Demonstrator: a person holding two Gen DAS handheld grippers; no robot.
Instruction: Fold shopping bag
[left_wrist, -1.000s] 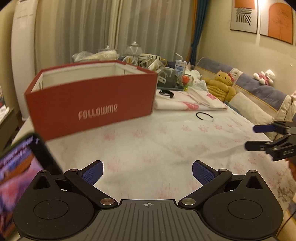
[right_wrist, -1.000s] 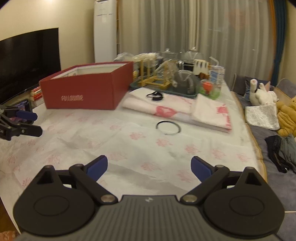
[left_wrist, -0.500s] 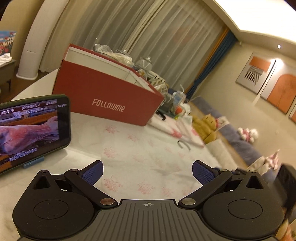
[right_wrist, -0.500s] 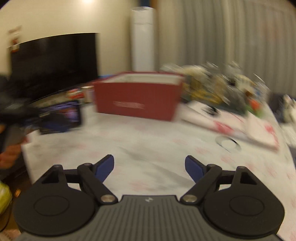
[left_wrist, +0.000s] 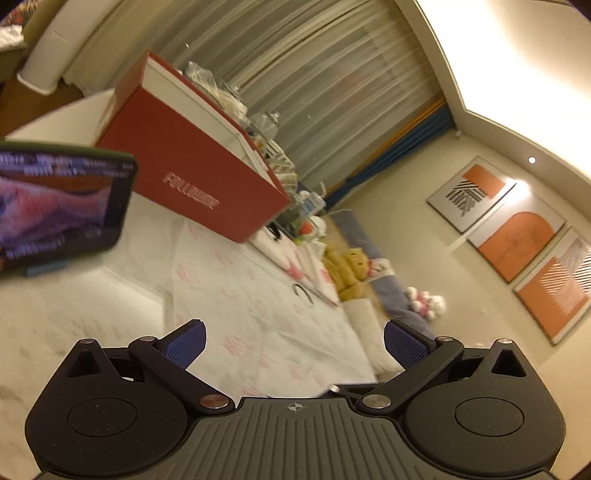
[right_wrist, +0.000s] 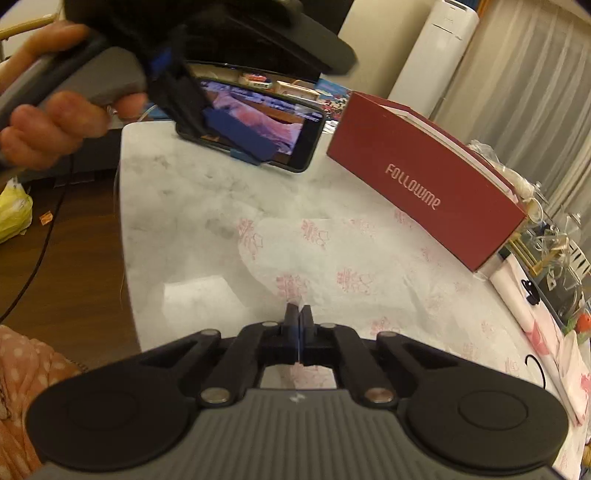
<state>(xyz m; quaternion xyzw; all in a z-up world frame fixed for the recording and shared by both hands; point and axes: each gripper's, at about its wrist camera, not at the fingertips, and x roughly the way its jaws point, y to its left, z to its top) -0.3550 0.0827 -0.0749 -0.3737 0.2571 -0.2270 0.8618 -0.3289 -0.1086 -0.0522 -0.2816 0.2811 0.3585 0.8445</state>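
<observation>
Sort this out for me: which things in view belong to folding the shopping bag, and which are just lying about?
For the job:
- shopping bag, white with pink prints, spread flat
- right gripper, fingers shut at the bag's near edge
- left gripper, open

Lying about:
- red box
- phone, screen lit
- black ring
- plush toys

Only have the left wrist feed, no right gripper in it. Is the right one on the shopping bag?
Observer: Yes. The right gripper is shut at the near edge of the shopping bag, with a thin white sliver showing between its pads.
Operator: And where is my left gripper relative to the bag?
Observer: The left gripper hangs in the air in front of the phone, off the bag and touching nothing.
</observation>
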